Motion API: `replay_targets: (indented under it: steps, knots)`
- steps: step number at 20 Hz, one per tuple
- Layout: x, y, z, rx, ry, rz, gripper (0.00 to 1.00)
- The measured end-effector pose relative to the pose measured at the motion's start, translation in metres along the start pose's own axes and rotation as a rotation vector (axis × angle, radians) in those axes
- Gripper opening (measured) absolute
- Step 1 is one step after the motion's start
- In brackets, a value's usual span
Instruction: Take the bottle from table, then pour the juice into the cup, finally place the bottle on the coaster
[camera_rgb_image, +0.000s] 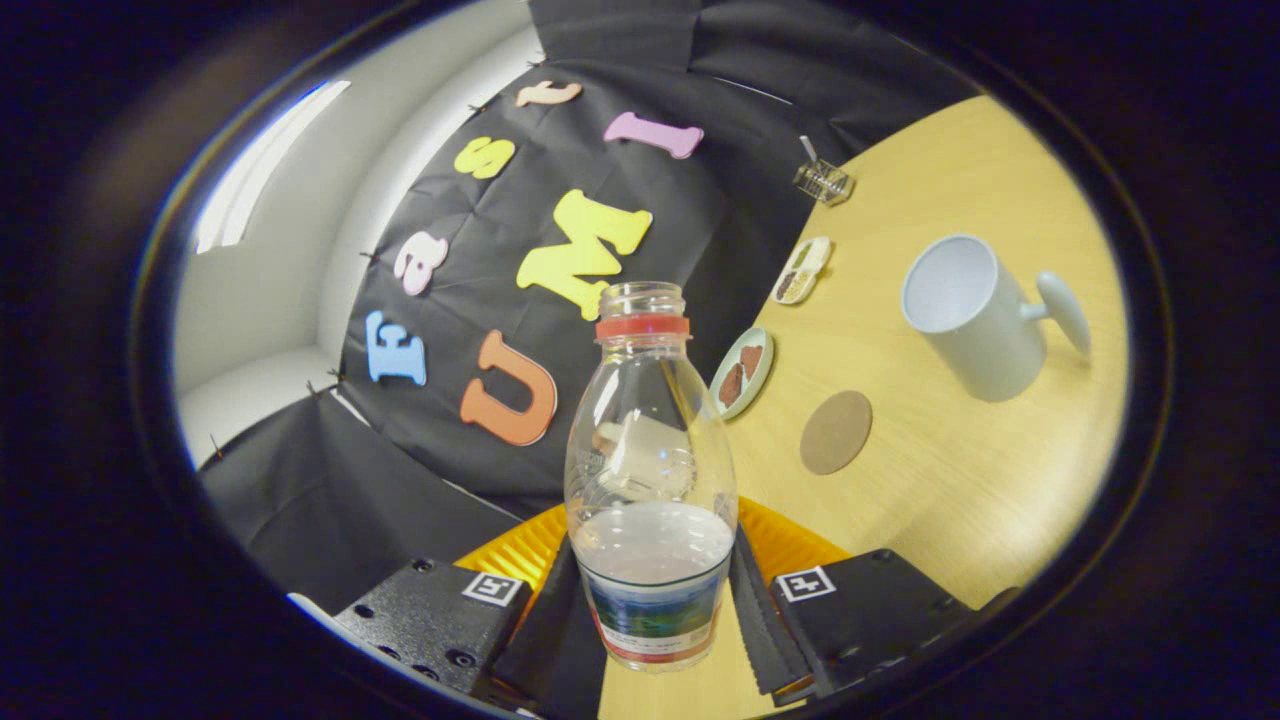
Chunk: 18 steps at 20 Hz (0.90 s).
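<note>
Two fingers of the gripper (655, 600) clamp the bottle (650, 480) low on its body, neck pointing ahead; the cup (975, 315) sits well beyond to the right, past the coaster (836, 432).

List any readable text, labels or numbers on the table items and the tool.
On the bottle, the label: print too blurred to read.
On the hand-held gripper, shut on the bottle, the square markers: coded patterns, no words.
On the cup and the coaster: no text.
</note>
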<state>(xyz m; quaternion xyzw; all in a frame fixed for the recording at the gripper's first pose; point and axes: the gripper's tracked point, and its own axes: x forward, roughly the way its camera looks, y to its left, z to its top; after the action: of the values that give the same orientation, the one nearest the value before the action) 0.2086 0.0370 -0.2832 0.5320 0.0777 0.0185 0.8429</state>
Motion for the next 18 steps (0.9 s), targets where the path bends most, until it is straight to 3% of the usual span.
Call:
replay_targets:
  steps: [9, 18]
  knots:
    - [-0.001, -0.009, 0.031, 0.366, -0.05, -0.014, 0.77]
    - [0.002, -0.008, 0.044, 0.518, -0.053, 0.015, 0.77]
